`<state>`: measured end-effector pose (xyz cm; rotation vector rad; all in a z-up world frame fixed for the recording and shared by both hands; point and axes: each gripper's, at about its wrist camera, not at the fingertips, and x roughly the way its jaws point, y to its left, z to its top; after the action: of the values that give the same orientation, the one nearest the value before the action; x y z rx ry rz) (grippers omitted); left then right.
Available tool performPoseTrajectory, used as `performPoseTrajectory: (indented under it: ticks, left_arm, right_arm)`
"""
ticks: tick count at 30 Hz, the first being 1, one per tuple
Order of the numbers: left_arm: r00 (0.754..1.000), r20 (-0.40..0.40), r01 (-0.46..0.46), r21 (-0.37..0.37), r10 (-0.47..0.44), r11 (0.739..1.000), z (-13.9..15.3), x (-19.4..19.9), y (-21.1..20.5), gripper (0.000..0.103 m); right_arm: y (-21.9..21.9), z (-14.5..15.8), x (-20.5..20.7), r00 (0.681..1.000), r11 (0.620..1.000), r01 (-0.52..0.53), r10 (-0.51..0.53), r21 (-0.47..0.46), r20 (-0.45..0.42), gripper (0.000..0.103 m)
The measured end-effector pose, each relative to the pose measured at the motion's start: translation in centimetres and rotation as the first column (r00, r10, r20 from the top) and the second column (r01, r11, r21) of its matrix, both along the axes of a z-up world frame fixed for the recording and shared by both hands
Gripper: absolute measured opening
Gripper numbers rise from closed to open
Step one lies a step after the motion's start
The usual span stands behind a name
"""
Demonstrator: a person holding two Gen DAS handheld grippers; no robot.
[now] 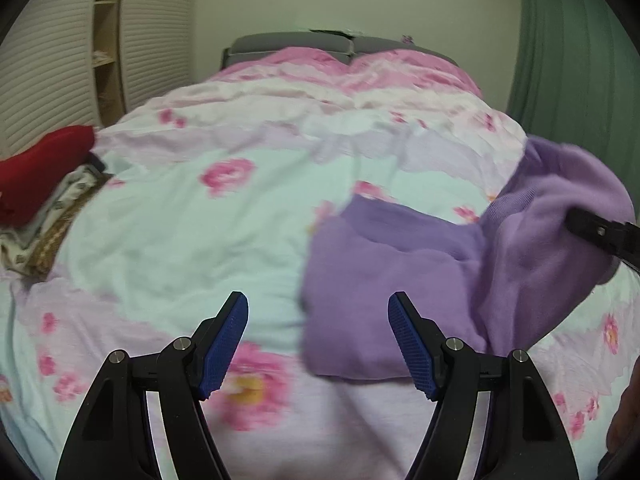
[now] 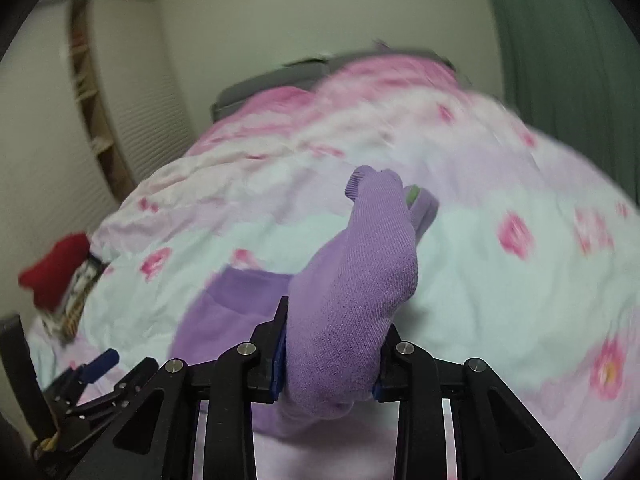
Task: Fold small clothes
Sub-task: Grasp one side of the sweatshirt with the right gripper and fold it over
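Two grippers: left gripper hovers low over the bed with its blue-padded jaws wide apart and nothing between them; right gripper is clamped on a fold of the garment.
Garment: soft lilac knitted garment lies partly flat on the floral pink-and-mint quilt covering the bed, its right part lifted where the right gripper holds it, a ribbed cuff sticking up beyond the jaws.
Step in hand: judged to be carrying the lifted part across the flat part to make a fold.
Doing it well: left gripper probably ought to pin the flat edge nearest it, so the cloth does not drag; the right one should lay its part down smoothly, edges matched, before letting go.
Risk: thick knit may bunch or slide on the quilt.
Pile: red soft cloth item and patterned folded fabrics sit at the bed's left edge, well apart.
Containers: none visible; wall shelving is too blurred to read.
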<state>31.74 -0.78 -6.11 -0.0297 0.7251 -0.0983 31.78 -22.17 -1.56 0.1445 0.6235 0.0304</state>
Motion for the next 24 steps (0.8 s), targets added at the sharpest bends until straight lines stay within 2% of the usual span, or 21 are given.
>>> performPoseTrajectory:
  ticks: [4, 7, 9, 14, 17, 20, 24]
  left_arm:
    - [0.998, 0.01, -0.056, -0.002, 0.056, 0.998, 0.4, -0.5, 4.3, 0.073]
    - [0.995, -0.001, -0.095, -0.005, 0.095, 0.995, 0.1, -0.6, 7.2, 0.073]
    - [0.994, -0.01, -0.11, -0.008, 0.11, 0.994, -0.2, -0.6, 8.5, 0.073]
    - [0.991, -0.027, -0.129, -0.021, 0.128, 0.991, -1.3, -0.7, 10.6, 0.073]
    - [0.991, -0.038, -0.127, -0.033, 0.126, 0.991, -1.8, -0.6, 10.7, 0.073]
    - [0.992, -0.043, -0.119, -0.04, 0.118, 0.992, -1.8, -0.8, 10.3, 0.073]
    - [0.994, -0.02, -0.109, -0.038, 0.108, 0.993, -0.6, -1.4, 9.6, 0.073]
  right_arm:
    - [6.4, -1.2, 2.1, 0.994, 0.992, -0.109, 0.107, -0.06, -0.032, 0.032]
    - [9.9, -4.2, 3.9, 0.976, 0.981, -0.189, 0.182, -0.047, -0.121, 0.033]
    - [10.8, -5.9, 4.2, 0.963, 0.976, -0.216, 0.212, -0.008, -0.164, 0.037]
    - [11.3, -8.0, 4.5, 0.947, 0.965, -0.248, 0.26, 0.082, -0.188, 0.047]
    - [12.3, -9.0, 4.8, 0.934, 0.955, -0.286, 0.295, 0.074, -0.203, 0.051]
    - [12.8, -8.4, 4.4, 0.93, 0.949, -0.309, 0.315, 0.061, -0.187, 0.06]
    - [11.4, -5.0, 2.7, 0.936, 0.936, -0.328, 0.34, 0.124, -0.091, 0.064]
